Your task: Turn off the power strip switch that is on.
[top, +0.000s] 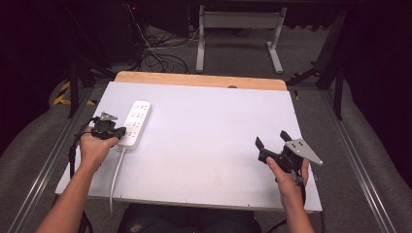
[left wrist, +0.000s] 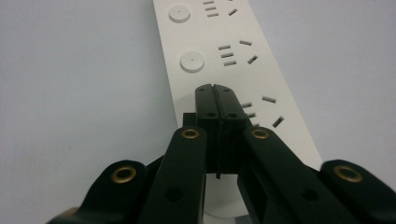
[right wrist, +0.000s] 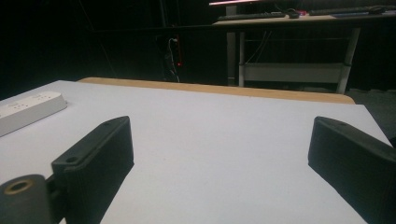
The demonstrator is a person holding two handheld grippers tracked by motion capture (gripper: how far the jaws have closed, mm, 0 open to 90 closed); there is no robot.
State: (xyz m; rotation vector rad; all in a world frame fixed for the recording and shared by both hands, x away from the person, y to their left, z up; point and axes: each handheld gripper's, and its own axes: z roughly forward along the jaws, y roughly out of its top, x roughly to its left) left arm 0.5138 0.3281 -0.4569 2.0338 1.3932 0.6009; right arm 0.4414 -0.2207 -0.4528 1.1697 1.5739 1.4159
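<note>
Now left gripper closed over power strip, right gripper wide open, empty

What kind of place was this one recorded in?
Probably a lab or recording studio, not a home: a white work table in a dark, curtained room, loose cables on the floor behind it, and a desk with a keyboard beyond.

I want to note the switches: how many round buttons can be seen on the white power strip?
2, in the left gripper view: one round button near the top edge, another below it, both left of the socket slots on the power strip. The shut left tool may hide a third.
</note>
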